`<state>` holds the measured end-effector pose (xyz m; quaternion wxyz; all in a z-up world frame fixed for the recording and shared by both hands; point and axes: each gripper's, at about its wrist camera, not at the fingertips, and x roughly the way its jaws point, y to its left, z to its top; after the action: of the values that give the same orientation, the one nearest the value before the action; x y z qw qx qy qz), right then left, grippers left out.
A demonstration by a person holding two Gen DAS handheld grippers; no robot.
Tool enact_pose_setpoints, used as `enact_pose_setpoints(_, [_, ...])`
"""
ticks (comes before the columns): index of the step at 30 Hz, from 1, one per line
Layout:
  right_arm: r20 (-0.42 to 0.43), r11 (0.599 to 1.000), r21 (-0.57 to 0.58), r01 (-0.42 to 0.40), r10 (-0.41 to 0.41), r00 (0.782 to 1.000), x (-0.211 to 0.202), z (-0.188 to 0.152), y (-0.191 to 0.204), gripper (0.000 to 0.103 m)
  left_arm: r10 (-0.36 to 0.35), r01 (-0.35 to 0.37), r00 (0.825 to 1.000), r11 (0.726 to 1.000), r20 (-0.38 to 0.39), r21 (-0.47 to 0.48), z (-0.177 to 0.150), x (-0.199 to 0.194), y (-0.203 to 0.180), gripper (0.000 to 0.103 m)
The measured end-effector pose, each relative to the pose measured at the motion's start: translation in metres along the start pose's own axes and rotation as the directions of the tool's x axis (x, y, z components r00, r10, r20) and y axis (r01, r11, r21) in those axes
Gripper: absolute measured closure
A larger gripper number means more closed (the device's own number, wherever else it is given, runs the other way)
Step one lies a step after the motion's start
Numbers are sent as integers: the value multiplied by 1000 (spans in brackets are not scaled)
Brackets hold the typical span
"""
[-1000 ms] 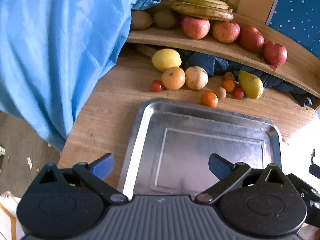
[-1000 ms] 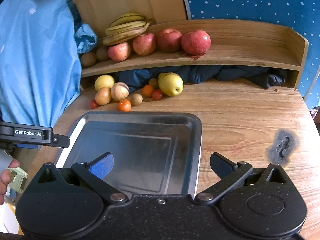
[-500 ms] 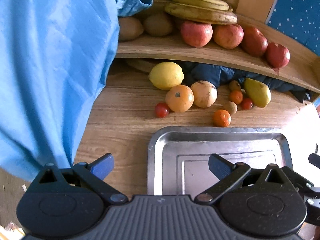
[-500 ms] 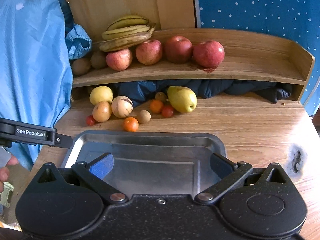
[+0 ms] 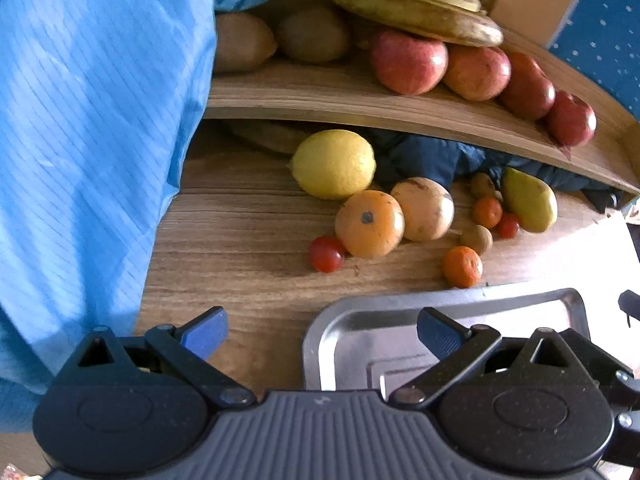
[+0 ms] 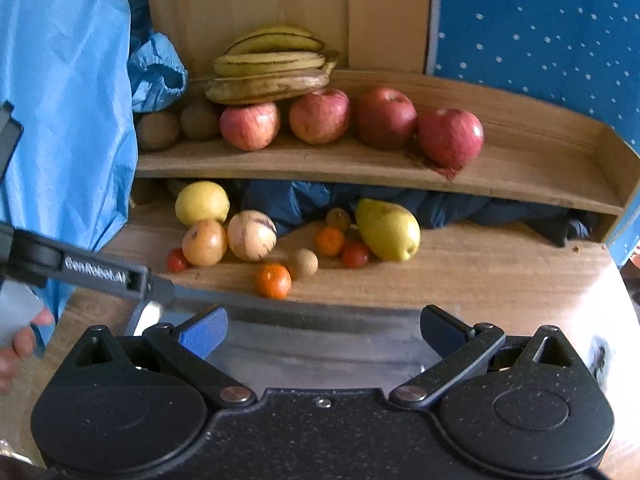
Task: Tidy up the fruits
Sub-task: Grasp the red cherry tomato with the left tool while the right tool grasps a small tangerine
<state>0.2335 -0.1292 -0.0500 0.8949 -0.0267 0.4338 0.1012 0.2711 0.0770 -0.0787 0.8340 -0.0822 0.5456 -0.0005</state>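
Loose fruit lies on the wooden table under a shelf: a lemon (image 5: 333, 163), an orange (image 5: 369, 224), a pale striped melon (image 5: 424, 208), a cherry tomato (image 5: 326, 254), a small mandarin (image 5: 462, 266) and a pear (image 5: 528, 199). The same group shows in the right wrist view, with the lemon (image 6: 202, 202), mandarin (image 6: 273, 280) and pear (image 6: 387, 229). A metal tray (image 5: 360, 316) lies in front of the fruit. My left gripper (image 5: 322, 330) is open and empty over the tray's left corner. My right gripper (image 6: 323, 328) is open and empty above the tray (image 6: 304, 350).
The shelf (image 6: 320, 160) holds bananas (image 6: 272, 66), several apples (image 6: 320, 116) and kiwis (image 6: 158, 130). A blue sheet (image 5: 88, 140) hangs at the left table edge. Dark blue cloth (image 6: 312, 200) lies under the shelf. The left gripper's body (image 6: 80, 268) crosses the right wrist view.
Both grippers have moved forward toward the fruit, which now looks larger. The left gripper has shifted left off the tray's middle. Both stay open.
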Motion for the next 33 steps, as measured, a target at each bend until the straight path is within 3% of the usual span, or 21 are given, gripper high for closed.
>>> enact_pose_setpoints(13, [-62,995,101,17,-10,998,36,8,15,4,-46,46,998,999,-36,2,21,31,14,3])
enact_pose_setpoints(27, [-101,996,93,9,1,995,73,16,24,24,-113,113,993,994,-23,10,29,40,20,26])
enact_pose_setpoints(33, [-114,995,96,-1,12,993,81,18,27,29,-144,144,989,990,-17,1,32,38,23,41])
